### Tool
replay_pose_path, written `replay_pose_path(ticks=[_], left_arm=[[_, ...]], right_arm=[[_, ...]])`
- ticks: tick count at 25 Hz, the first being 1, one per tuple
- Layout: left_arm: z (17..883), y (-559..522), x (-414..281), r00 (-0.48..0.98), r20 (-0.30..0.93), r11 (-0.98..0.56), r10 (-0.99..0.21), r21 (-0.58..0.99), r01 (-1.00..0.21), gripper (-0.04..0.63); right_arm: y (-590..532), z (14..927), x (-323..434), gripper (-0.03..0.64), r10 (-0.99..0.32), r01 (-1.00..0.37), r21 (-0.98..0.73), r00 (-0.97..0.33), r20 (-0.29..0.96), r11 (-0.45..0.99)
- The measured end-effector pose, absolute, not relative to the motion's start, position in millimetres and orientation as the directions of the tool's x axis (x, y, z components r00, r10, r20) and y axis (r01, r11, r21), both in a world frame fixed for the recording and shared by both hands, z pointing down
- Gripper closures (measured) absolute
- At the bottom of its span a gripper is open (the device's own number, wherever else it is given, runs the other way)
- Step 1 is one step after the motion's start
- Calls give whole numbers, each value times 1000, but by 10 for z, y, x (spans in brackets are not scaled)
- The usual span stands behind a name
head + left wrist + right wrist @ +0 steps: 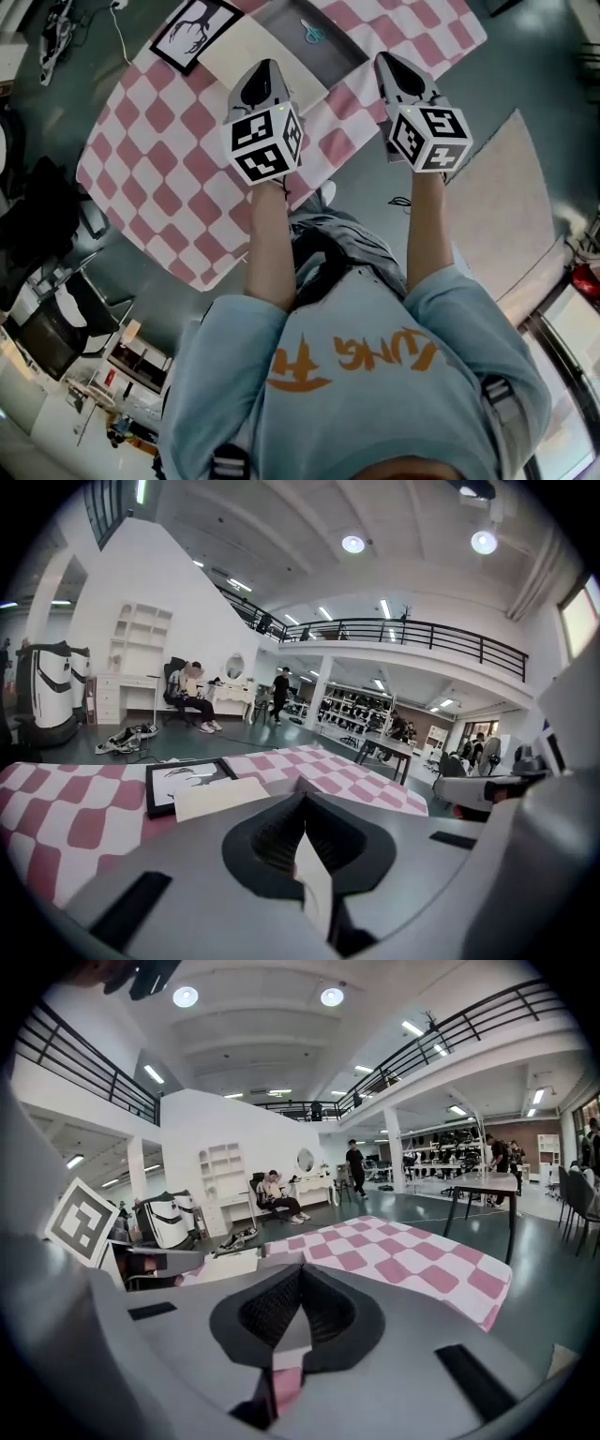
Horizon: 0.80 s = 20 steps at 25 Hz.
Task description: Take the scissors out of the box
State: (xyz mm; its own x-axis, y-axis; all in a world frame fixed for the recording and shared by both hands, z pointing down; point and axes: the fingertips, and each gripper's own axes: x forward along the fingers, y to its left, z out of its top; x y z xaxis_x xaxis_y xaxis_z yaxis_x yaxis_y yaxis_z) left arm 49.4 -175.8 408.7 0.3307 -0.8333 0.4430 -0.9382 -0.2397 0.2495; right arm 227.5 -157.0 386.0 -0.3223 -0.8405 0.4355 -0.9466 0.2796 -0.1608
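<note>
Head view alone shows scissors [314,33] in box [286,23]; L gripper [267,66], R gripper [383,58] fingers closed, empty.

- The head view is taken from above the person, facing steeply down past both forearms onto the checked table [159,159], which is seen from well off.
- The left gripper view is taken close behind the left gripper [302,801], facing nearly level across the table.
- The right gripper view is set likewise behind the right gripper [298,1277].
- The checked table is shared by all three views, and the framed picture [192,33] by the head and left gripper views.
</note>
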Motion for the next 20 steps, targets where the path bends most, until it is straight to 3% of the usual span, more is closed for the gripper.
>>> replay_pose_path(ticks=[20], left_arm=[[4382,-2101,194,284,468,-150,-837,302,-941,575]], right_arm=[[-2411,4376,1507,618,-674,-856,-63,-448,588,513]])
